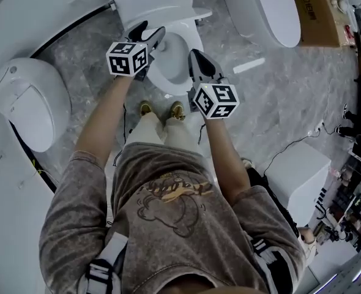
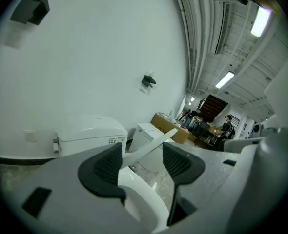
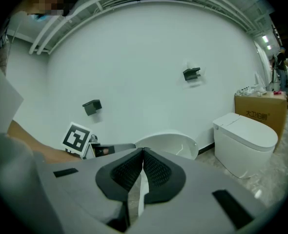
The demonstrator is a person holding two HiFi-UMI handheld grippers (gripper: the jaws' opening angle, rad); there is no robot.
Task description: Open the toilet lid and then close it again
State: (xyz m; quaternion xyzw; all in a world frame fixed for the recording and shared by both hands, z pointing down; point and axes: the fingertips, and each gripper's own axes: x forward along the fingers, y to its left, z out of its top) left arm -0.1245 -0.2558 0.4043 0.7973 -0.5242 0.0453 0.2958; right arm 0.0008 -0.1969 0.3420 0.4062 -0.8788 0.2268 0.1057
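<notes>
A white toilet [image 1: 168,5] stands against the wall, directly below me. Its bowl [image 1: 175,78] shows open from above. In the left gripper view a thin white lid [image 2: 151,147] runs edge-on and slanted between the jaws of my left gripper [image 2: 141,162], which stand open and apart from it. My left gripper [image 1: 151,41] hovers at the bowl's left rim. At the right rim, my right gripper [image 1: 197,59] has its jaws shut. In the right gripper view a thin white edge [image 3: 142,194] sits in the right gripper [image 3: 143,167], with the lid's curved face [image 3: 169,144] beyond.
A second toilet [image 1: 263,8] and a cardboard box [image 1: 315,11] stand to the right. Another white toilet [image 1: 27,103] is at the left, and a white block [image 1: 303,176] is at the lower right. Cables lie on the grey marble floor [image 1: 278,97]. My feet [image 1: 162,110] are close to the bowl.
</notes>
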